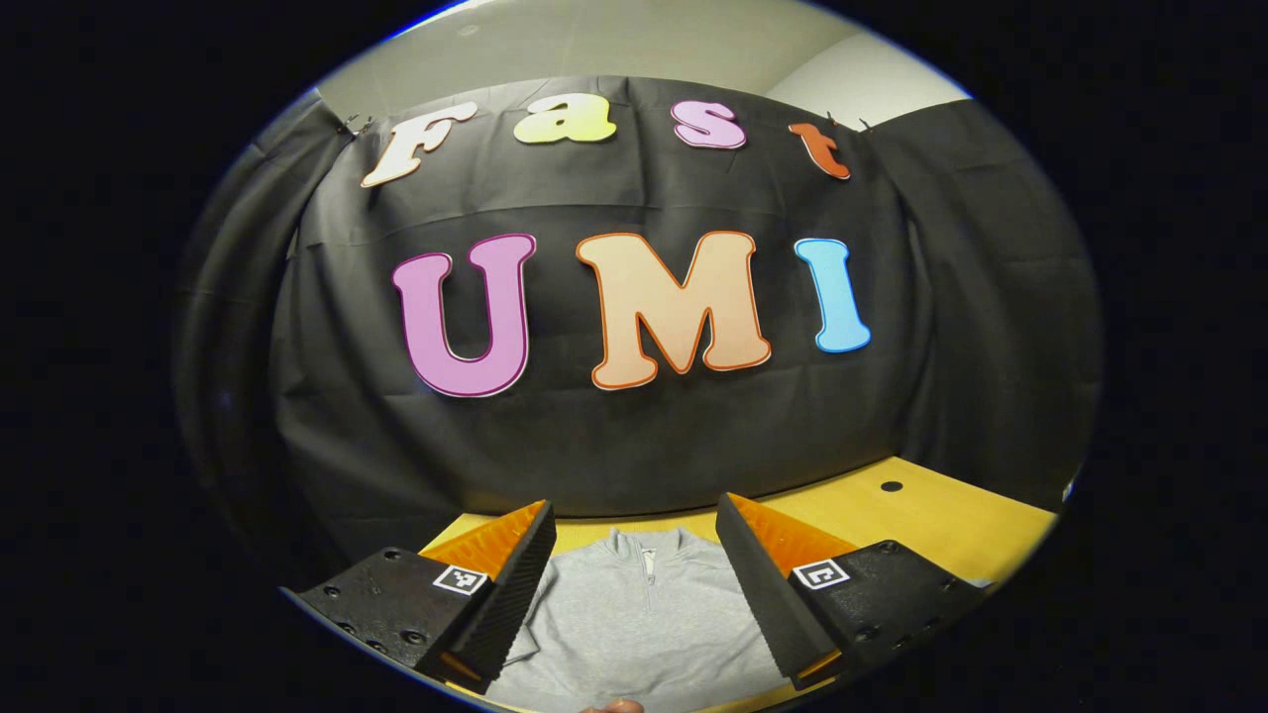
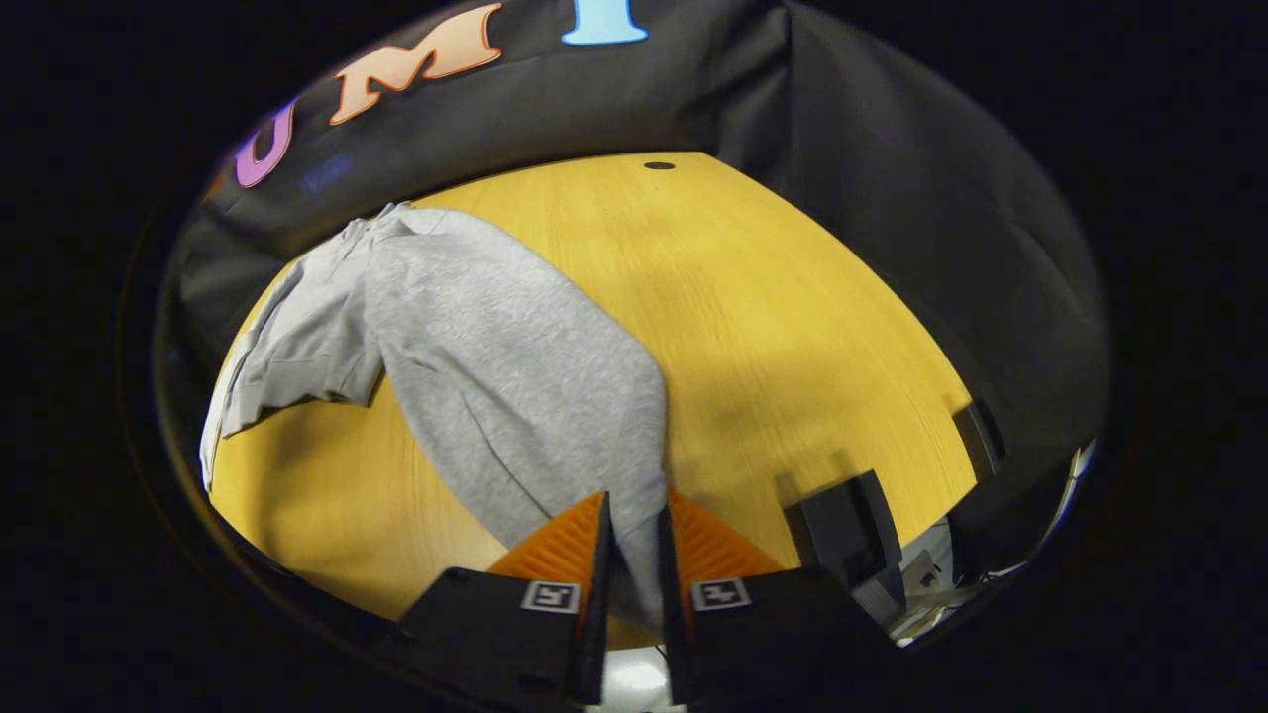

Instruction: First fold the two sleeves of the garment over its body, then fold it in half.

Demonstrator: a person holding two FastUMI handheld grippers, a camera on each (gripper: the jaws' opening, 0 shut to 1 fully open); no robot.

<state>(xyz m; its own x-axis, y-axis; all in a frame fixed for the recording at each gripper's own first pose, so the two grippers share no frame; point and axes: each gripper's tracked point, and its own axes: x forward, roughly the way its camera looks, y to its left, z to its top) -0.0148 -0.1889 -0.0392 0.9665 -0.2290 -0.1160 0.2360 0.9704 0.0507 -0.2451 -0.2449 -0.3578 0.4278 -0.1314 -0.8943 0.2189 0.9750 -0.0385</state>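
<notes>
A grey zip-neck garment [image 1: 634, 624] lies on the yellow wooden table [image 1: 931, 525]; its collar and zip point toward the booth's wall. My left gripper [image 1: 634, 507] hovers open over the garment's chest, with nothing between its fingers. In the right gripper view, a long grey sleeve [image 2: 525, 376] runs from the bunched rest of the garment [image 2: 297, 342] at the upper left down to my right gripper [image 2: 634, 515]. That gripper is shut on the sleeve's end, which is lifted off the table.
A small dark hole [image 2: 659, 165] marks the table [image 2: 792, 327] near the back wall. A black block [image 2: 842, 525] stands at the table's right edge beside my right gripper. A bit of a hand [image 1: 614, 705] shows at the bottom of the left gripper view.
</notes>
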